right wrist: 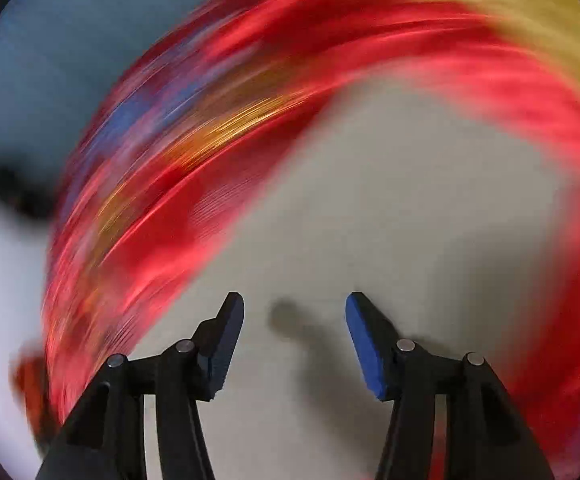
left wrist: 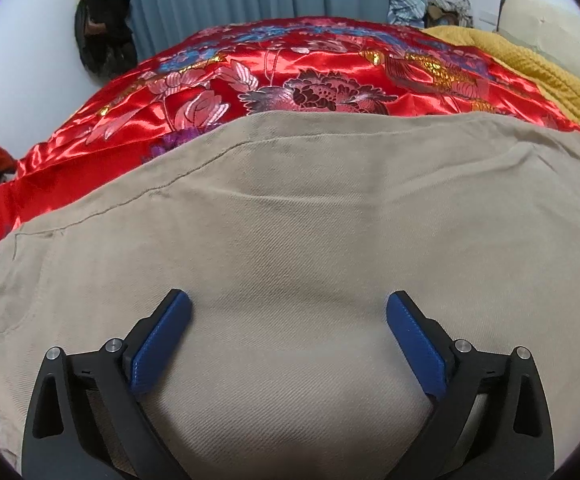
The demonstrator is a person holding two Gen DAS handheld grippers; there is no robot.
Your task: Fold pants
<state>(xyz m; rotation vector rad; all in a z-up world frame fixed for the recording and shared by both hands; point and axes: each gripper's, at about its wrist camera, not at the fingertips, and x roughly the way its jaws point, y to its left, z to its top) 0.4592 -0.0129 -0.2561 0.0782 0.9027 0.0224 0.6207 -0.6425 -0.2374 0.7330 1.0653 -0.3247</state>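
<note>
Pants (left wrist: 310,220), beige, lie spread on the red satin cover (left wrist: 209,80) of a bed, seemingly one layer already laid over; more folds probably remain; left gripper (left wrist: 287,312) is wide open, nothing held, its tips low over the cloth; right gripper (right wrist: 294,312), view blurred, stands half open and empty; yellow blanket (left wrist: 530,64) and clothes pile (left wrist: 430,4) lie beyond, not in the way.

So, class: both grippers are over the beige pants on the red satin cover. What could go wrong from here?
1. The left gripper, jaws wide apart, sits over flat mid-fabric of the beige pants; closing here might pinch a bunch, not an edge.
2. The red satin cover looks slippery; the pants may slide when pulled.
3. The right wrist view is heavily blurred; the open right gripper could land off target.
</note>
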